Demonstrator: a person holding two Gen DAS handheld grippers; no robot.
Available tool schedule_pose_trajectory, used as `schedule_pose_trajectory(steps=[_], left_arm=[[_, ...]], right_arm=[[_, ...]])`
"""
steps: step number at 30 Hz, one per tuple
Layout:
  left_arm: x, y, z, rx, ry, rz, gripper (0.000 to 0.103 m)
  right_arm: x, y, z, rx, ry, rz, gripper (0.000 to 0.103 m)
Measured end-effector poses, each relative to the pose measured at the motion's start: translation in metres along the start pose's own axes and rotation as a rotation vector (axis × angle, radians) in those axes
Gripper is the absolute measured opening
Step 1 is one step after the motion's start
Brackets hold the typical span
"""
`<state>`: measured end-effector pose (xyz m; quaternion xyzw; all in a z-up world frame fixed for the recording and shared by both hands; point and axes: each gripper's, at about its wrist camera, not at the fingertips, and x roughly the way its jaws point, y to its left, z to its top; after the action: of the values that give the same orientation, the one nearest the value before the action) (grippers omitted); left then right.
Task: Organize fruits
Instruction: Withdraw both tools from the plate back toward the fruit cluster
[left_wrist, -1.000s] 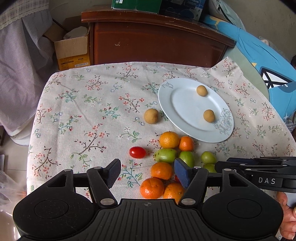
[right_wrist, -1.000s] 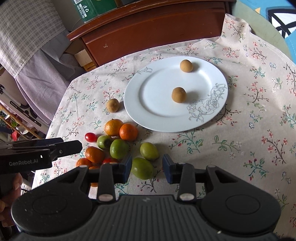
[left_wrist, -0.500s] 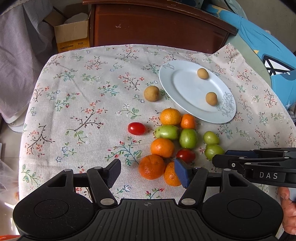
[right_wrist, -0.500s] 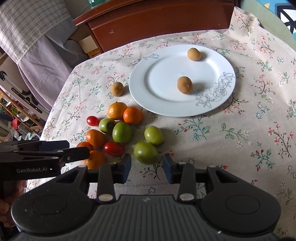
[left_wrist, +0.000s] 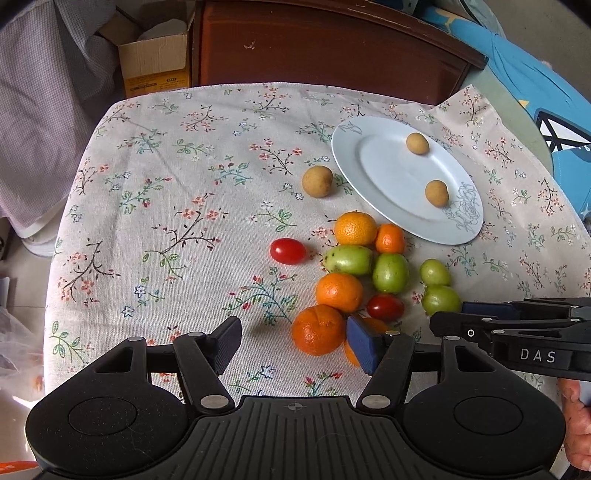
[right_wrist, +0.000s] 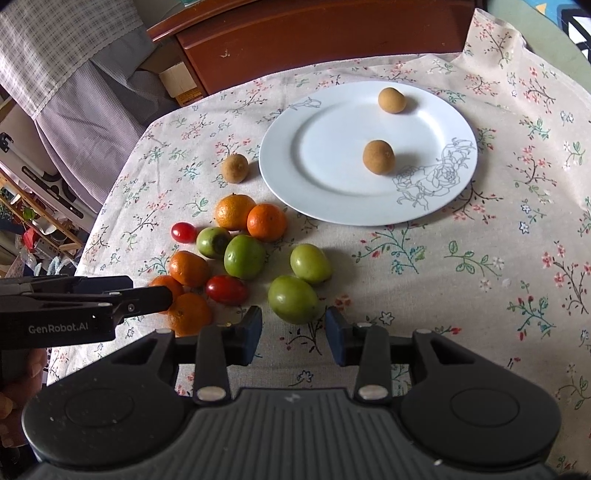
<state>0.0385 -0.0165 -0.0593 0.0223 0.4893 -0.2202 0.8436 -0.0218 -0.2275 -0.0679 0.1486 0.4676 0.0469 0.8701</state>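
A white plate (left_wrist: 388, 173) (right_wrist: 332, 147) holds two brown longans (right_wrist: 378, 156); a third longan (left_wrist: 317, 181) lies on the cloth left of it. Below the plate sits a pile of tangerines (left_wrist: 339, 291), green fruits (right_wrist: 244, 256) and two cherry tomatoes (left_wrist: 287, 251). My left gripper (left_wrist: 295, 345) is open, and the nearest tangerine (left_wrist: 317, 329) lies just ahead of its right finger, untouched. My right gripper (right_wrist: 294, 332) is open too, with a green fruit (right_wrist: 293, 299) just beyond its fingertips. Each gripper shows in the other's view, beside the pile.
The flowered tablecloth (left_wrist: 166, 206) covers a small table, with bare cloth left of the pile. A brown wooden cabinet (left_wrist: 314, 44) stands behind it, a cardboard box (left_wrist: 155, 66) at back left, and a blue item (left_wrist: 535, 92) at right. A hand (left_wrist: 578, 421) holds the right gripper.
In both views the fruit pile has slid up the picture, away from the fingertips: the grippers have drawn back a little. The green fruit now lies ahead of the right jaws, not between them.
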Motion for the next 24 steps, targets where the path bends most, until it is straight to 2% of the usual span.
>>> schedule_pose_trajectory(steps=[4, 5, 6, 7, 14, 17, 22, 24], left_arm=[[0.000, -0.001, -0.002, 0.006, -0.016, -0.003, 0.062], [-0.002, -0.001, -0.002, 0.010, -0.013, -0.010, 0.057], [-0.003, -0.001, -0.001, 0.008, -0.009, -0.024, 0.048], [-0.004, 0.001, -0.001, 0.004, -0.009, -0.036, 0.046], [-0.007, 0.008, 0.003, -0.004, -0.019, -0.024, 0.047], [-0.002, -0.002, -0.002, 0.057, 0.022, -0.051, 0.046], [-0.003, -0.010, -0.006, 0.136, -0.003, -0.006, 0.046], [-0.002, -0.013, -0.007, 0.224, 0.007, -0.006, 0.047]], right_arm=[[0.000, 0.001, 0.000, -0.009, -0.006, -0.006, 0.039], [0.000, 0.001, 0.000, -0.011, -0.008, -0.007, 0.039], [0.000, 0.001, 0.000, -0.012, -0.011, -0.008, 0.038], [0.000, 0.001, 0.000, -0.013, -0.012, -0.009, 0.038], [0.000, 0.002, -0.001, -0.034, -0.014, -0.018, 0.036], [0.000, 0.003, 0.000, -0.046, -0.008, -0.026, 0.034], [0.000, 0.003, 0.000, -0.054, -0.003, -0.031, 0.034], [-0.001, 0.004, 0.000, -0.060, -0.003, -0.029, 0.034]])
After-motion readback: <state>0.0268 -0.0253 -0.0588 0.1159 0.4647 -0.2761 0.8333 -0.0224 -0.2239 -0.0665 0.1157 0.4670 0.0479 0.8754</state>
